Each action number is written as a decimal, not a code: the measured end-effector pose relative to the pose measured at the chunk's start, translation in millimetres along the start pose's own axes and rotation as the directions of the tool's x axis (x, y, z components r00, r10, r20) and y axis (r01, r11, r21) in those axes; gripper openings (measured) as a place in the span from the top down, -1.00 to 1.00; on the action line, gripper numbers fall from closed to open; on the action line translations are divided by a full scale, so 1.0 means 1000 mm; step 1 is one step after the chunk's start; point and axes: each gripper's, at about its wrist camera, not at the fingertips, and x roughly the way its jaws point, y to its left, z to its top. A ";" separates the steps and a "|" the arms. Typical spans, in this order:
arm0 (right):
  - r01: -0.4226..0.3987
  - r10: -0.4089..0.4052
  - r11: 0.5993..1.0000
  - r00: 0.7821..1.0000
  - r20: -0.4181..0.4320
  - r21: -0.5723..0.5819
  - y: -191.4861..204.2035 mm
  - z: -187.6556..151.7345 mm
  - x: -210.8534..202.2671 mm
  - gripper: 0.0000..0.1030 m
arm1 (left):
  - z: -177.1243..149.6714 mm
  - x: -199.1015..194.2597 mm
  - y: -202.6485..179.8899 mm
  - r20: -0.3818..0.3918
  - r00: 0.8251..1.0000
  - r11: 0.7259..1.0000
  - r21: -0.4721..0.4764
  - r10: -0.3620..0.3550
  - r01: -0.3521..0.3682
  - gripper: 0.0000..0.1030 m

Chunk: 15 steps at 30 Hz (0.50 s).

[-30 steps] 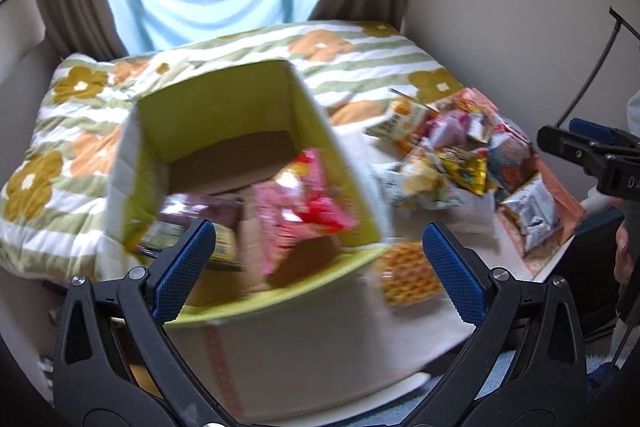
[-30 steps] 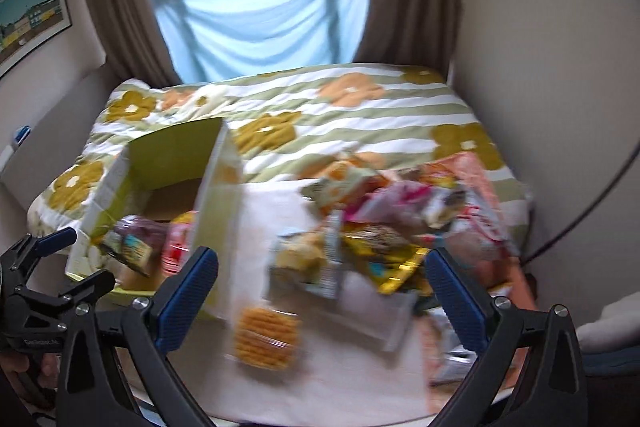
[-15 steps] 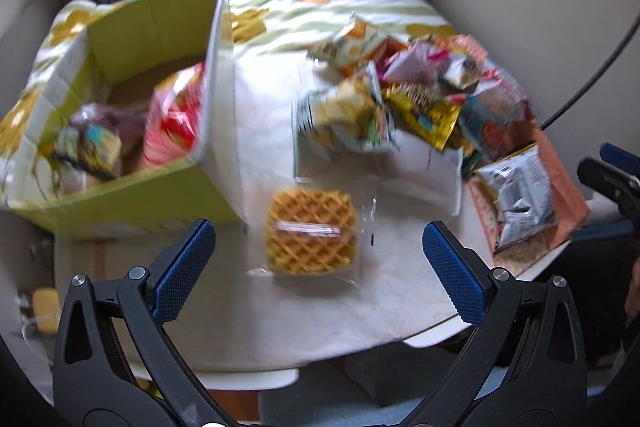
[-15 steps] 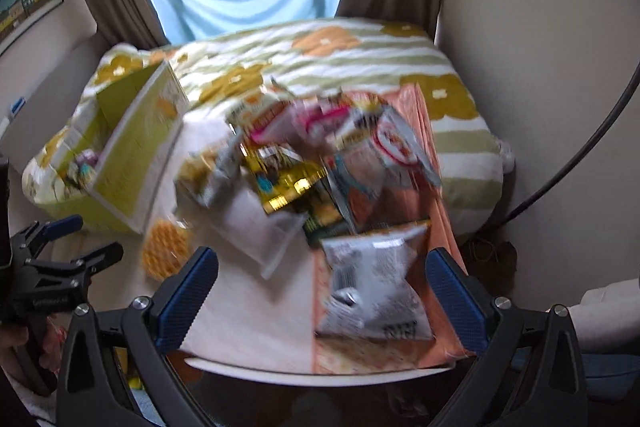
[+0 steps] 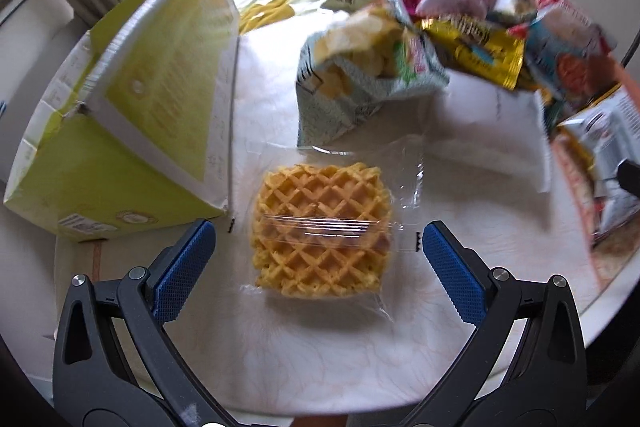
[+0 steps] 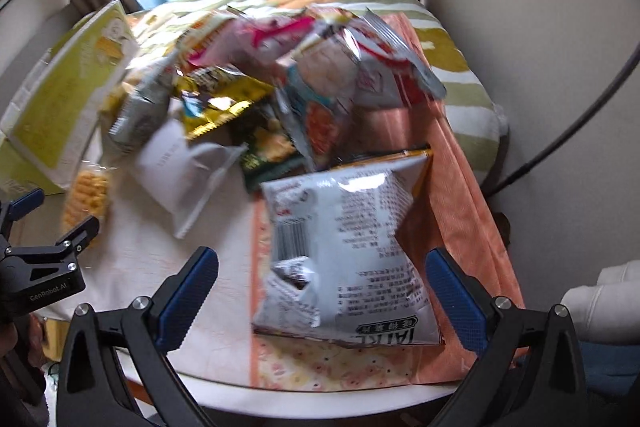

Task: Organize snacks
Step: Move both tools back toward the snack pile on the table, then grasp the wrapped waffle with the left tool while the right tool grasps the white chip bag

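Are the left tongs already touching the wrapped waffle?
Apart. In the left wrist view the open left tongs stand either side of the waffle, with bare tablecloth visible between each pad and the wrapper.

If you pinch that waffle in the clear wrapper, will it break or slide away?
The waffle looks thin and crisp with an open lattice, so a hard squeeze from the left gripper might crack it. Its clear wrapper looks glossy and loose, so it could slip. It lies flat on the table, so it probably won't roll.

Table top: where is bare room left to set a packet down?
Free: the near strip of table in front of the wrapped waffle, and a patch between waffle and silver bag. Crowded: the far right, under the snack pile.
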 end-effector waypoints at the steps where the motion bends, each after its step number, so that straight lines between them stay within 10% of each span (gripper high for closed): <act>1: 0.002 -0.002 1.000 1.000 -0.002 0.010 -0.001 -0.001 0.003 -1.00 | 0.000 0.005 -0.002 -0.005 1.000 1.000 0.006 0.001 -0.001 -1.00; 15: 0.057 -0.057 0.998 0.997 -0.043 -0.018 0.001 -0.009 0.028 -1.00 | 0.002 0.032 0.003 -0.036 0.998 0.998 -0.037 -0.042 0.041 -0.99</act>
